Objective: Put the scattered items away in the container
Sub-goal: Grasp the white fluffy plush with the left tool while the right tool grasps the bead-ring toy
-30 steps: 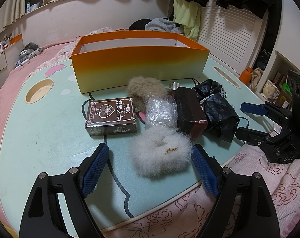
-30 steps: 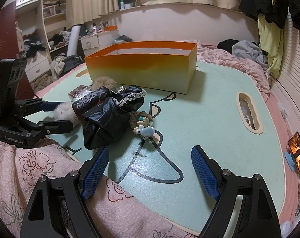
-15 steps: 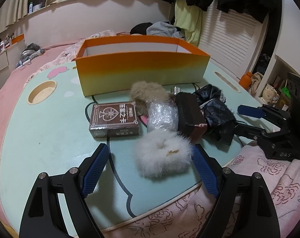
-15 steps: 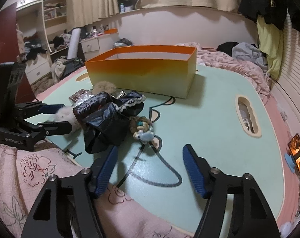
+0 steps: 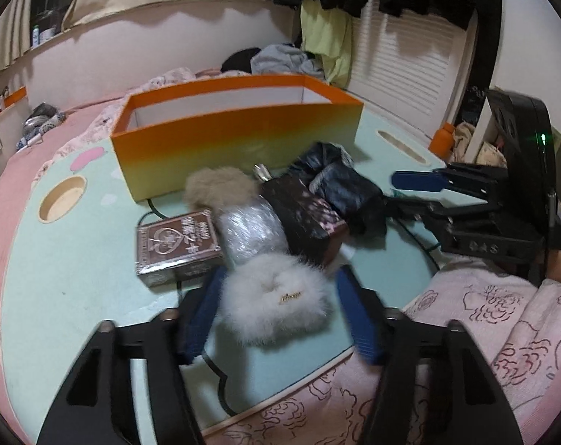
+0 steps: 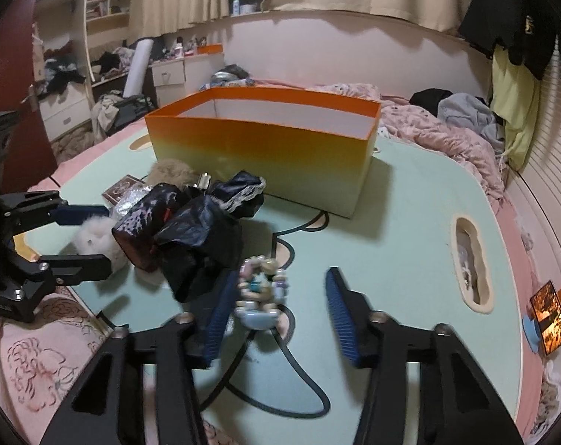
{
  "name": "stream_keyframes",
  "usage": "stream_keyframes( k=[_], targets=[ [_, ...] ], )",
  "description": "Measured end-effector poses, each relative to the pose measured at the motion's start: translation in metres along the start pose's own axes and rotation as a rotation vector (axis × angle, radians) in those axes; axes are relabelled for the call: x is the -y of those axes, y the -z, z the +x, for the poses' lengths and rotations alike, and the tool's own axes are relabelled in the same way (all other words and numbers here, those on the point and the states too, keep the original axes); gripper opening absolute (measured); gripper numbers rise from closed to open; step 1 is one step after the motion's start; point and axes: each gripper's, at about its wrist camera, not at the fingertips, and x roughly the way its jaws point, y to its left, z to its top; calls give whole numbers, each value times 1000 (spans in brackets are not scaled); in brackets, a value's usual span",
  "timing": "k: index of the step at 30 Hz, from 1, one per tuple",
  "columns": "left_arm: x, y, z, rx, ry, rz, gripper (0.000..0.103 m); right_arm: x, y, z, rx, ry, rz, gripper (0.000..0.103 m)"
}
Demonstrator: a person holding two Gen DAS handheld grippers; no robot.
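Fluffy white pom-pom [image 5: 276, 304] sits at the near edge of the worktop [image 5: 76, 259], and in the left wrist view the left tool [image 5: 280, 319] is closing around it, pads not clearly pressing yet. A centred squeeze is wanted so the card box [image 5: 176, 248] isn't dragged.

Right wrist view: the bead bracelet [image 6: 262, 293] lies between the closing right tool [image 6: 276, 315] pads, one side touching, a gap on the other. The orange container [image 6: 265, 148] waits behind, well apart.

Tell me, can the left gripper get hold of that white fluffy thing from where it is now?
Probably yes: the white fluffy puff already lies between the closing left gripper, nothing blocking it.
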Motion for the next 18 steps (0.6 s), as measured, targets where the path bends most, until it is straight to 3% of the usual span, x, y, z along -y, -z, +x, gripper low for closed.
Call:
stream_keyframes(
  k=[1, 5, 18],
  targets=[
    [1, 0, 2, -8, 6, 2, 42, -1, 0, 2, -8, -10, -7, 22],
    [1, 0, 0, 1, 17, 2, 42, -5, 2, -1, 9, -16, -25, 21],
    [3, -2, -18, 88, 17, 17, 41, 14, 14, -38, 114, -27, 93, 19]
  ],
)
